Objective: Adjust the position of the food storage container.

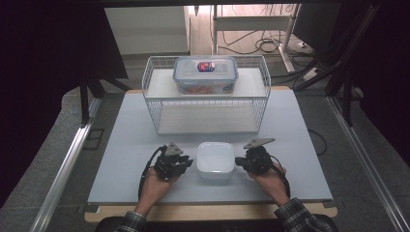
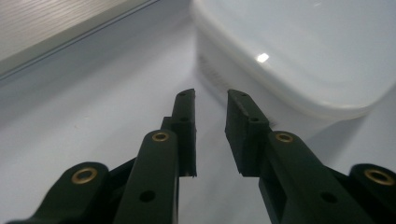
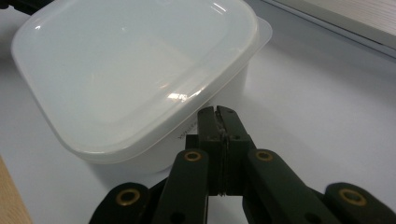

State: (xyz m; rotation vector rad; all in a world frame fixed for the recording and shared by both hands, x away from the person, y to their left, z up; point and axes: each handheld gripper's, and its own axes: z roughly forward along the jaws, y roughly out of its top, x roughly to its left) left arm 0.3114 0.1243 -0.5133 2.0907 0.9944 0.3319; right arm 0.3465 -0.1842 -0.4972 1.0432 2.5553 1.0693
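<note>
Down at the near edge of the desk (image 1: 121, 164), both hands are in, one on each side of the white lidded tub (image 1: 215, 158). The tub sits flat on the pale desk top, lid on, square with rounded corners, right in the middle between the two tools.

Left tool (image 1: 188, 163) first: it lies low, just beside the tub's left wall, tips aimed at it. From the left gripper view, the left tool (image 2: 211, 100) has its pads a narrow gap apart with nothing between them, bare desk showing through, and the tub (image 2: 303, 51) just ahead and off to one side. Whether the tips touch the wall, I cannot tell.

Over to the right tool (image 1: 238, 162), tucked close against the tub's right side. The right gripper view gives it plainly: the right tool (image 3: 218, 112) has its pads pressed flat together, empty, tips right under the lip of the lid, at the tub (image 3: 130, 70) wall.

The left hand (image 1: 157, 181) and right hand (image 1: 268, 176) come up from the bottom edge in checked sleeves.

Further back, well apart from all this, a white wire rack (image 1: 154, 106) stands across the far half of the desk. On its upper shelf rests a clear clip-lid box (image 1: 205, 79) with a red and blue label (image 1: 206, 66) on the lid.
</note>
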